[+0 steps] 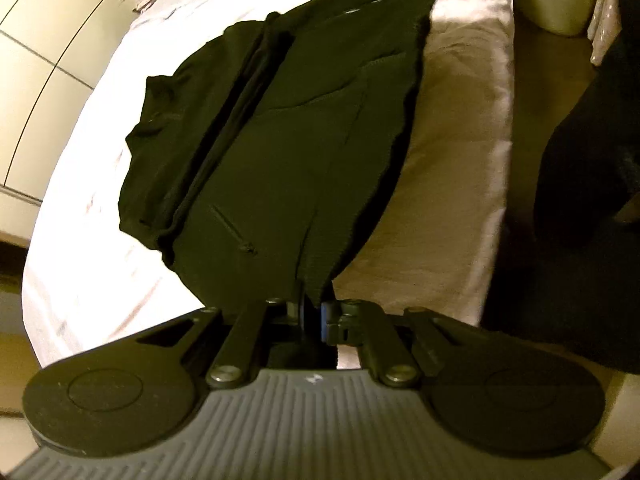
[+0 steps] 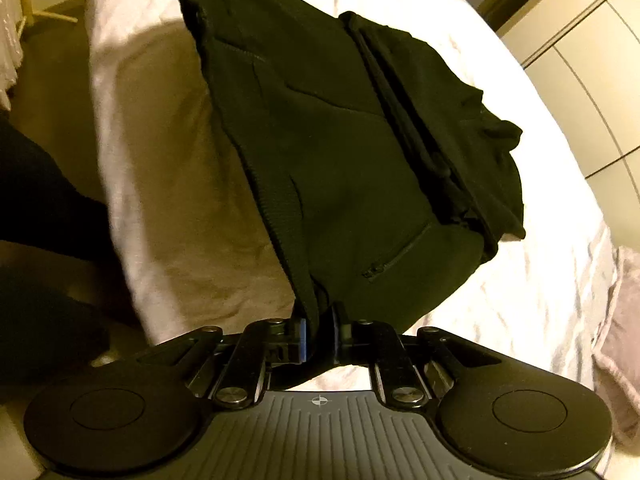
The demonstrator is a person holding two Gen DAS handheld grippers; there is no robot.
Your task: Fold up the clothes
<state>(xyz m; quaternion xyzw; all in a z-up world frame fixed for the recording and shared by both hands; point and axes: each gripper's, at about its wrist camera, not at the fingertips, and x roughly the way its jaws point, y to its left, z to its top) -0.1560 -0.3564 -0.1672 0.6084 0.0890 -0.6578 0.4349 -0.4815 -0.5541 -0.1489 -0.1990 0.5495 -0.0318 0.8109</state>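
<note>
Over the bed [image 1: 100,184] edge, the left gripper [image 1: 316,316] and right gripper [image 2: 320,338] are each clamped on a hem corner of the black jacket [image 1: 280,140]. Judged purpose: raising that edge to fold it over the part resting on the bed.

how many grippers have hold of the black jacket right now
2. The left gripper pinches the black jacket at its ribbed hem; the right gripper pinches the hem at another spot. Both jaws are shut on fabric, over the white bed.
</note>
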